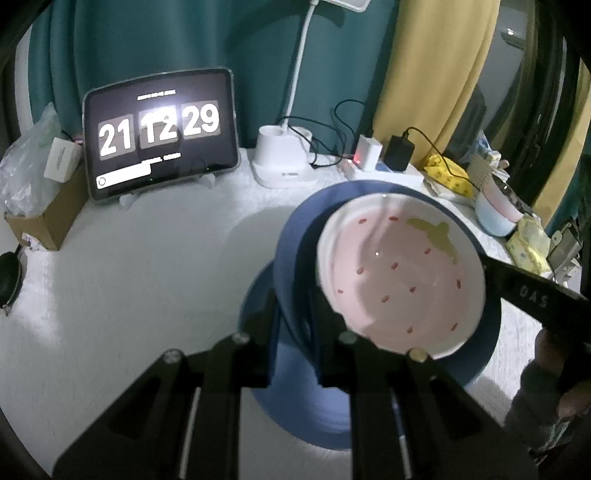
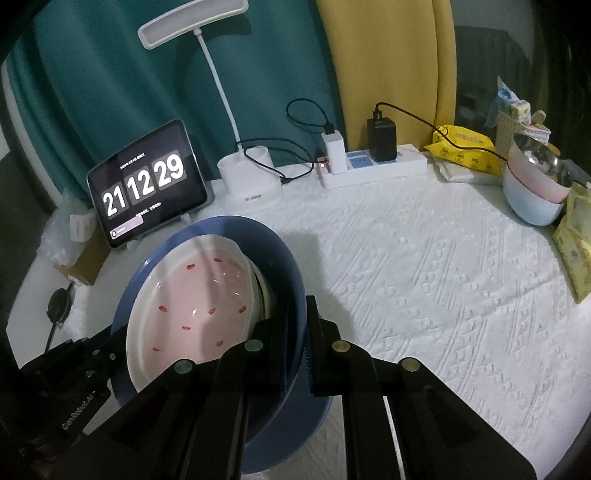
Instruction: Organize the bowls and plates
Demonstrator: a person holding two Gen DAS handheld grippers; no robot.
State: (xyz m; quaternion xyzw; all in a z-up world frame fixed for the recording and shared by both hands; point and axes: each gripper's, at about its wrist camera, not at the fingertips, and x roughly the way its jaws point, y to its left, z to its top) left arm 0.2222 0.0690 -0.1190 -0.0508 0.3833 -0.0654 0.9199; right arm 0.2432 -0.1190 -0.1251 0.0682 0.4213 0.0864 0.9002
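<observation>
Over white table [image 2: 424, 266], both my grippers carry bowls together. Left gripper [image 1: 293, 354] pinches left rim of blue bowl [image 1: 291, 258]; pink strawberry bowl [image 1: 399, 273] sits inside; right gripper [image 2: 295, 354] pinches right rim. Two grips stop tipping. Blue plate [image 1: 332, 413] waits just below, I think for stacking.

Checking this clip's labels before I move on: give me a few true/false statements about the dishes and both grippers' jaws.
1. The pink strawberry-pattern bowl sits inside the dark blue bowl. True.
2. Both grippers grip the blue bowl's rim. True: left gripper, right gripper.
3. The tablet clock reads 09:45. False: 21 12 29.
4. The white desk lamp lies toppled. False: it stands upright.
5. The blue bowl lies flat. False: tilted.
</observation>
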